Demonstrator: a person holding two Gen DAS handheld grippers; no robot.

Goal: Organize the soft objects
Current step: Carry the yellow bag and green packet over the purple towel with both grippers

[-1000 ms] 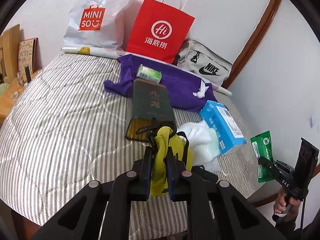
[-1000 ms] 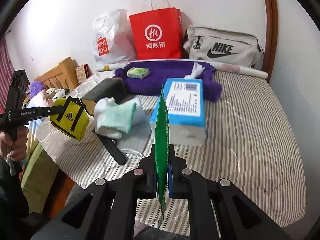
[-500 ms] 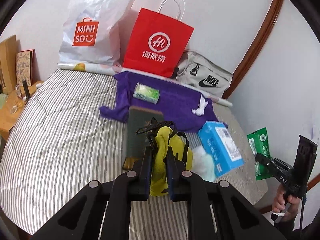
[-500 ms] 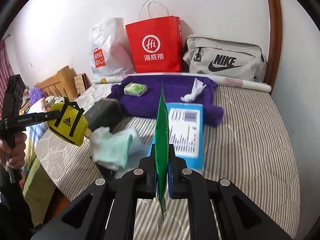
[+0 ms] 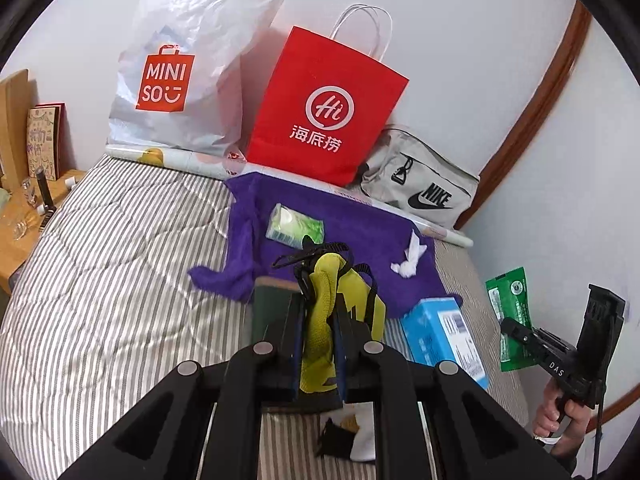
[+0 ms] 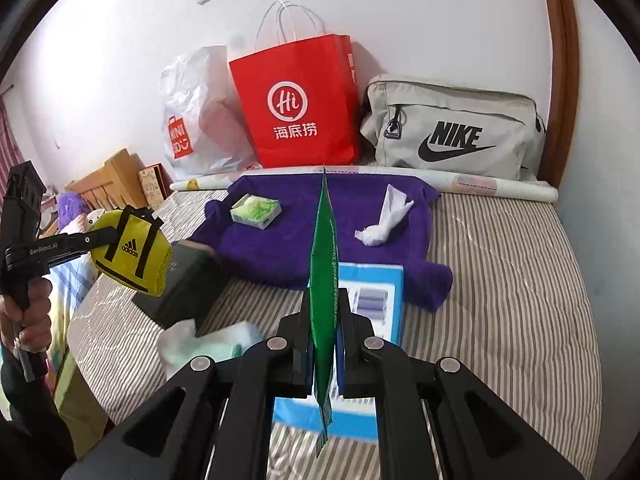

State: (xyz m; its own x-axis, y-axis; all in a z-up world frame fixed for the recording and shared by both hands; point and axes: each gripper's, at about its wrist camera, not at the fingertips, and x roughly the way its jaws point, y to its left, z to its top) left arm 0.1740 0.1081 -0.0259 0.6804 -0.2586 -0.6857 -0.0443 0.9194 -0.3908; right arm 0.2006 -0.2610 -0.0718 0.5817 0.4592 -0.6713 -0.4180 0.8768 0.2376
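Note:
My left gripper [image 5: 319, 312] is shut on a yellow Adidas pouch [image 5: 320, 320] with black straps, held above the striped bed [image 5: 120, 280]. The right wrist view shows that pouch [image 6: 132, 256] hanging at the left. My right gripper [image 6: 324, 320] is shut on a flat green packet [image 6: 323, 280], seen edge-on; the same packet [image 5: 510, 312] shows at the right of the left wrist view. Ahead lies a purple towel [image 6: 340, 216] bearing a green tissue pack [image 6: 256, 210] and a crumpled white tissue [image 6: 382, 224]. Mint-and-white socks [image 6: 204, 344] lie near the bed's front edge.
A blue box [image 6: 372, 292] and a dark box [image 6: 188, 284] lie in front of the towel. Against the wall stand a Miniso bag [image 5: 180, 80], a red paper bag [image 5: 320, 112] and a grey Nike bag [image 6: 456, 128], with a paper roll [image 6: 480, 184] before them. A wooden bedside table [image 5: 24, 220] stands at the left.
Both grippers have moved forward and a little up over the bed, toward the purple towel, each keeping its hold. The socks and boxes now sit lower in both views.

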